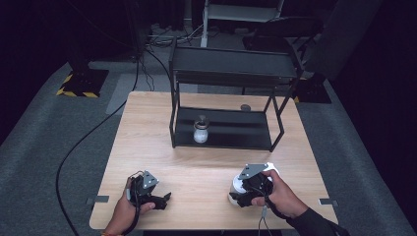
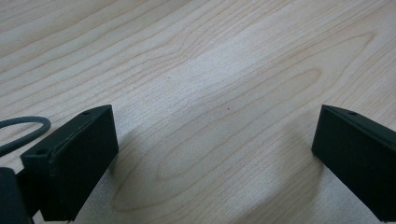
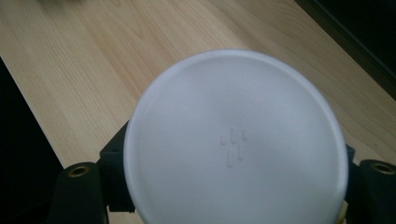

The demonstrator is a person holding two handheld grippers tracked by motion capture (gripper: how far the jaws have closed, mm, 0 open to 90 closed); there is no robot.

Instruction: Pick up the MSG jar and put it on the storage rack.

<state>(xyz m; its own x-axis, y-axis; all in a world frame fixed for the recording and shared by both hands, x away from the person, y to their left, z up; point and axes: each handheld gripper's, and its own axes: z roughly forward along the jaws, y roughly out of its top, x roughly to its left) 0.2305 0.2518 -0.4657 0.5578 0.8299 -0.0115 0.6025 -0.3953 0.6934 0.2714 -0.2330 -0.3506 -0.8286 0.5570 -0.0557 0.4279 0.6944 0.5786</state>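
Lower left: left gripper (image 1: 164, 199), black, with grey three-cornered plate and thin cable. Lower right: right gripper (image 1: 235, 197), black, likewise plated, brass-coloured screw holes; right hand (image 1: 280, 194) emerges from dark sleeve (image 1: 314, 222).

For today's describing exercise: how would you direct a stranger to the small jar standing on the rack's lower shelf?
Find the black metal rack at the far side of the wooden table. On its lower shelf, left of centre, stands a small jar. It is pale with a dark top, unlike the white container clamped in the right gripper near the front edge.
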